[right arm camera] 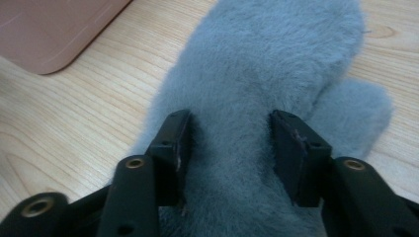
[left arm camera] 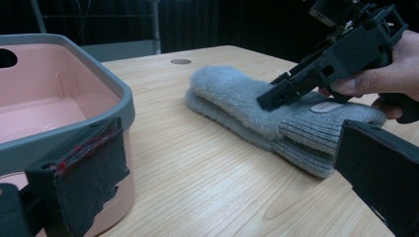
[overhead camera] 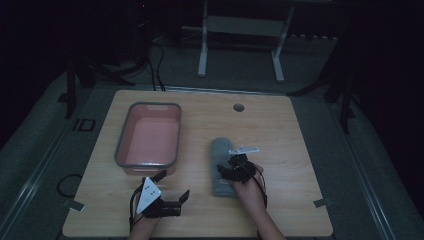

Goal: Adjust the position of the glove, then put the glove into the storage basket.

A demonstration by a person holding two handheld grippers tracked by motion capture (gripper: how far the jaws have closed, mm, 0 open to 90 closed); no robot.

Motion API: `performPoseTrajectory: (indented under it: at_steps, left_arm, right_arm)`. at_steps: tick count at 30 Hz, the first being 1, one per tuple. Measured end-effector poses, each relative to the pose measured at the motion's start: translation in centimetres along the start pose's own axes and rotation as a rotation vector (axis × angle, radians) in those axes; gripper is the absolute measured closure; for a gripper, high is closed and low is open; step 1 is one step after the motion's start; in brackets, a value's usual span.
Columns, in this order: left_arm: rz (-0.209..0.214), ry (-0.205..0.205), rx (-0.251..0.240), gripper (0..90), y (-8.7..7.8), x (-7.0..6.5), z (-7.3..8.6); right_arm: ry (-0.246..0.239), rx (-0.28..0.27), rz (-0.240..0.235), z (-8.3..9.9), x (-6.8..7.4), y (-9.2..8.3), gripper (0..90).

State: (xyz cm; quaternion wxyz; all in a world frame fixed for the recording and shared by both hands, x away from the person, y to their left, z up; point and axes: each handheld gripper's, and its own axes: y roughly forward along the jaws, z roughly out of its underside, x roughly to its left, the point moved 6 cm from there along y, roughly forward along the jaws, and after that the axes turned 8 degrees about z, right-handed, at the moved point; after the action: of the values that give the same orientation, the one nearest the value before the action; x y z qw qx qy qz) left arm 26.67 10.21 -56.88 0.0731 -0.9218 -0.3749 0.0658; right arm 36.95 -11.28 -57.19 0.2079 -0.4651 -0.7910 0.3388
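A grey fluffy mitten (overhead camera: 220, 150) lies on the wooden table (overhead camera: 285, 130), its knitted cuff toward the person. My right gripper (overhead camera: 232, 166) is lowered onto the mitten near the cuff. In the right gripper view its jaws (right arm camera: 230, 133) stand apart, sunk into the fur (right arm camera: 276, 49) with a ridge of it between them, pads not pressing. The left gripper view shows this gripper (left arm camera: 276, 91) tilted down on the mitten (left arm camera: 237, 94). My left gripper (overhead camera: 172, 186) sits near the table's front edge, open (left arm camera: 232, 173), holding nothing.
A pink tub with a grey rim (overhead camera: 150, 105) stands left of the mitten, close to my left gripper (left arm camera: 99, 74); its corner (right arm camera: 49, 29) is in the right gripper view. A round cable hole (overhead camera: 238, 107) is at the table's far side.
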Motion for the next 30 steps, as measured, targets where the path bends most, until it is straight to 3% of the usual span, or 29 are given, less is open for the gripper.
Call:
performPoseTrajectory:
  at_steps: [5, 7, 10, 13, 15, 19, 23, 25, 26, 28, 30]
  left_arm:
    - [0.010, -0.007, -0.008, 0.3, 0.0, 0.0, 0.0]
    - [0.009, 0.010, -0.019, 0.3, 0.0, -0.1, -0.1]
    - [0.033, -0.019, -0.014, 0.3, 0.1, -0.3, -0.1]
    - [0.038, -0.033, -0.022, 0.3, 0.3, -0.5, -0.2]
    - [0.043, -0.040, -0.025, 0.3, 0.4, -0.7, -0.4]
    - [0.037, -0.026, 0.025, 0.3, 0.9, -0.8, -0.8]
    - [0.049, -0.056, 0.057, 0.3, 1.8, -1.0, -1.4]
    - [0.066, -0.066, 0.076, 0.3, 2.1, -1.1, -1.6]
    - [0.107, -0.095, 0.097, 0.3, 2.6, -1.4, -1.9]
    - [0.117, -0.113, 0.132, 0.3, 3.3, -1.5, -2.4]
    - [0.123, -0.106, 0.164, 0.3, 4.3, -1.7, -2.8]
  right_arm:
    - [0.023, -0.007, -0.074, -0.2, 0.0, -0.3, 33.2]
    - [0.011, -0.018, -0.106, -0.5, 0.1, -0.6, 27.3]
    - [-0.011, -0.037, -0.130, -0.8, 0.1, -1.2, 21.3]
    - [-0.012, -0.044, -0.159, -1.1, -0.4, -1.9, 21.6]
    - [-0.042, -0.048, -0.137, -1.1, -1.0, -2.3, 21.6]
    - [-0.057, -0.085, -0.145, -0.9, -2.3, -3.6, 21.5]
    - [-0.043, -0.104, -0.132, -0.4, -4.0, -5.2, 15.5]
    - [-0.040, -0.102, -0.128, -0.2, -4.5, -5.5, 15.3]
    - [-0.005, -0.108, -0.142, 0.0, -5.3, -6.1, 14.4]
    - [0.018, -0.111, -0.147, 0.1, -6.1, -6.6, 13.5]
    - [0.004, -0.128, -0.143, 0.1, -6.4, -6.7, 11.5]
